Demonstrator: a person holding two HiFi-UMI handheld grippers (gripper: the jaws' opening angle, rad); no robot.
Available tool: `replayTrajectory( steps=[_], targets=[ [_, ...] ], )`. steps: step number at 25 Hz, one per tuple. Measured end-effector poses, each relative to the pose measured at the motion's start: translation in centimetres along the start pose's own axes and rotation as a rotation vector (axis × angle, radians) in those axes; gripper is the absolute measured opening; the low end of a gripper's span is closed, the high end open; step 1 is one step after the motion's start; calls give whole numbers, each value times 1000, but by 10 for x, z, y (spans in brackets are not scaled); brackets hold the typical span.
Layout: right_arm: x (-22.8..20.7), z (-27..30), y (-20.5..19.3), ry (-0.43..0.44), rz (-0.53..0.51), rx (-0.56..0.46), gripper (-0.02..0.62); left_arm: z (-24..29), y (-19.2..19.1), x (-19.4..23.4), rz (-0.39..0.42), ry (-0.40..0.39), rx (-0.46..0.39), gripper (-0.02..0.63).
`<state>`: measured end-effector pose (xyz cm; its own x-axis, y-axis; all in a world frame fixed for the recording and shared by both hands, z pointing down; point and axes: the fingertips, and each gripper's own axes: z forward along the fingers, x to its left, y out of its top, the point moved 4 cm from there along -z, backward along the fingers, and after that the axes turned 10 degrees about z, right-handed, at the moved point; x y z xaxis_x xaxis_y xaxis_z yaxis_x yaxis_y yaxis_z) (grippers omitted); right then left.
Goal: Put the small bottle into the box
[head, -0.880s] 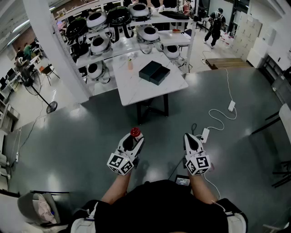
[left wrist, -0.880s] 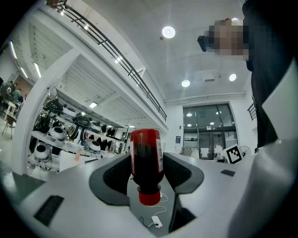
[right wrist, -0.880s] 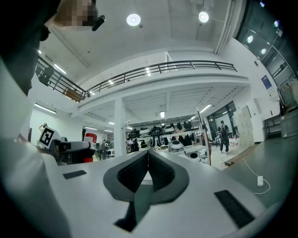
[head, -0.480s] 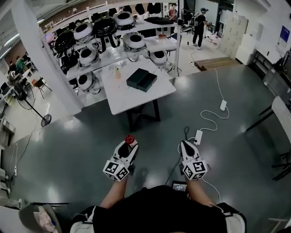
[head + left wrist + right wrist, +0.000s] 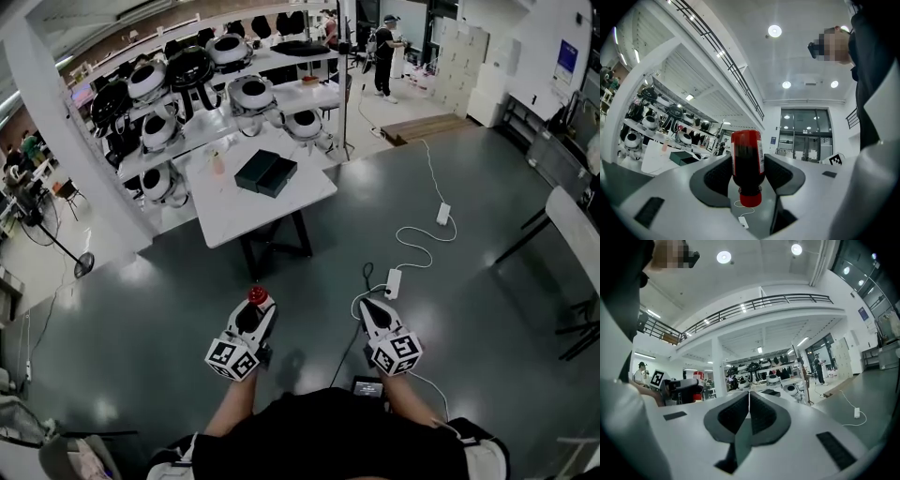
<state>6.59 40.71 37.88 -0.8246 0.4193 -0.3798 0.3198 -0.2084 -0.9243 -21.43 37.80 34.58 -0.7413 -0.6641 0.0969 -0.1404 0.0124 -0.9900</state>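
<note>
Between the left gripper's [image 5: 747, 174] pads: small bottle [image 5: 746, 157], dark with red label, clamped across its body, red cap end toward the gripper's camera. Grip looks snug, suited to carrying. Right gripper [image 5: 749, 404] beside it, jaws pressed together, nothing in them; probably idle. Well ahead of both grippers, black box [image 5: 265, 173] lies open on white table [image 5: 281, 204]. Judgement: carry phase, bottle not yet near box.

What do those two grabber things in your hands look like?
The white two-jaw left gripper and its twin, the right gripper, have smooth white shells and dark grey ribbed pads. Each carries a white cube with black square markers. The person wears a black top.
</note>
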Motion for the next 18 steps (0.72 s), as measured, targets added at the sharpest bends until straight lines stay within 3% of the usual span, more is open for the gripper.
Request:
replayTrajectory(
  steps=[8,18],
  targets=[
    [-50,-33,-2,-53,61,-22,34,18,-21,-40,-26,-7,26,224],
    [-83,-2,-6,-61,76,1,34,44,-32,-18,13,5,70,224]
  ],
)
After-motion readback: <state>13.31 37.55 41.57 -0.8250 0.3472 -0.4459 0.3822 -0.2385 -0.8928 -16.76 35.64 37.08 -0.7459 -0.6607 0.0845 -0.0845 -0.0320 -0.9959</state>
